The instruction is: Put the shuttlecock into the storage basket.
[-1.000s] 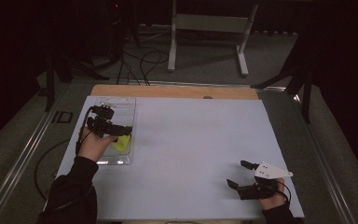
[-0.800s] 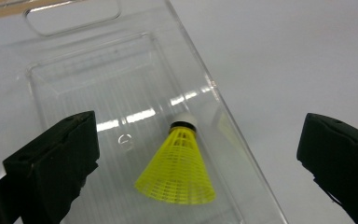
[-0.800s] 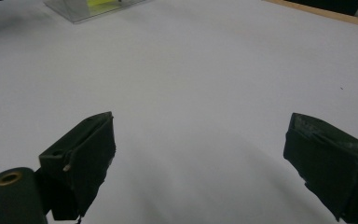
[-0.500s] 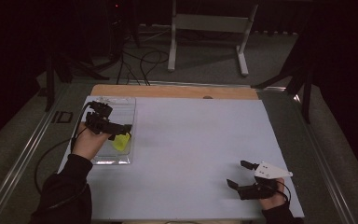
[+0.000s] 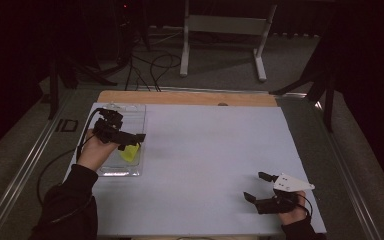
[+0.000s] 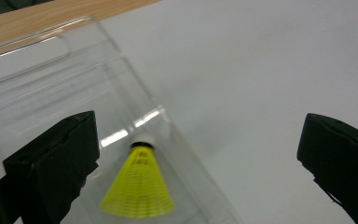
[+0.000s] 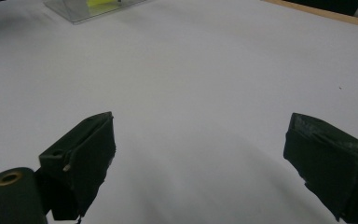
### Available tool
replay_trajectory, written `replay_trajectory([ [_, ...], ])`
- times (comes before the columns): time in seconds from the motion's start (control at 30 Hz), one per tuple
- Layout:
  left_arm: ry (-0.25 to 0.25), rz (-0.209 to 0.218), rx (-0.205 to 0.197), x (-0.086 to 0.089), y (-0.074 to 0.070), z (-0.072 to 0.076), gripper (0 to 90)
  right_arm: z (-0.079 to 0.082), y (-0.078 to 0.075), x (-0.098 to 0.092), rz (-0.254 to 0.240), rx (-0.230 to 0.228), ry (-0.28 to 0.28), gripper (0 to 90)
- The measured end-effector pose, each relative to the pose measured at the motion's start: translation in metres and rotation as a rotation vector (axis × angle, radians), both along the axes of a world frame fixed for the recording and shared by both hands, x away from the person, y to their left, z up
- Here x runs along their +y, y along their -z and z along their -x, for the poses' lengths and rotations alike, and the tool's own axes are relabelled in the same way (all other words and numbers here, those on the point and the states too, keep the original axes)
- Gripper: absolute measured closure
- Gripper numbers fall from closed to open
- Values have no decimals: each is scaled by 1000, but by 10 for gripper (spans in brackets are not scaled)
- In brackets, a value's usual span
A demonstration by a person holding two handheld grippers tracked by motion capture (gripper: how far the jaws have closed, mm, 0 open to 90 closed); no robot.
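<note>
- Left gripper: jaws spread wide, empty, held over the clear plastic tray.
- Yellow shuttlecock: lies inside the tray, below and between the left gripper's jaws, nearer its left jaw; white cork tip points away from the gripper. Not touched by either jaw.
- Tray's near wall runs just right of the shuttlecock in the left gripper view.
- Right gripper: jaws spread, nothing between them, low over bare white desk, well apart from the tray.
</note>
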State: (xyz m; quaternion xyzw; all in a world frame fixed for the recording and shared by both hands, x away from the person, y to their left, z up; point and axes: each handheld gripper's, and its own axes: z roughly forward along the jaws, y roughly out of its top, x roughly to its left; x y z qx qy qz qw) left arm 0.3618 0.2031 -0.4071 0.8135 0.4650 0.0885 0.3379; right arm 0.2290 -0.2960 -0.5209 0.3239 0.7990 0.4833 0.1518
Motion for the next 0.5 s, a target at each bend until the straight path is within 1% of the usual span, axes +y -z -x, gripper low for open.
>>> replay_trajectory([
  [0.03, 0, 0, 0, 0, 0, 0, 0, 0, 0, 0, 0, 0, 0, 91],
  [0.07, 27, 12, -4, -3, -1, 0, 0, 0, 0, 0, 2, 0, 0, 91],
  [0.1, 27, 12, -4, -3, -1, 0, 0, 0, 0, 0, 2, 0, 0, 91],
  [0.13, 51, 24, -5, -5, -3, 1, 0, 0, 0, 0, 0, 0, 1, 91],
  [0.17, 51, 24, -5, -5, -3, 1, 0, 0, 0, 0, 0, 0, 1, 91],
  [0.2, 66, 26, -6, -7, -3, 1, 0, 0, 0, 0, 1, 0, 1, 91],
  [0.23, 66, 26, -6, -7, -3, 1, 0, 0, 0, 0, 1, 0, 1, 91],
  [0.3, 101, 48, -7, -14, -5, 2, 0, 0, 0, 0, 0, -1, -2, 91],
  [0.33, 101, 48, -7, -14, -5, 2, 0, 0, 0, 0, 0, -1, -2, 91],
  [0.4, 121, 47, -11, -17, -7, 2, 0, 0, 0, 0, 0, 1, -1, 91],
  [0.43, 126, 52, -18, -19, -8, 3, 0, 0, 0, 0, -2, 1, -2, 91],
  [0.5, 133, 56, -19, -21, -10, 3, 0, 0, 0, 0, -2, 1, -2, 91],
])
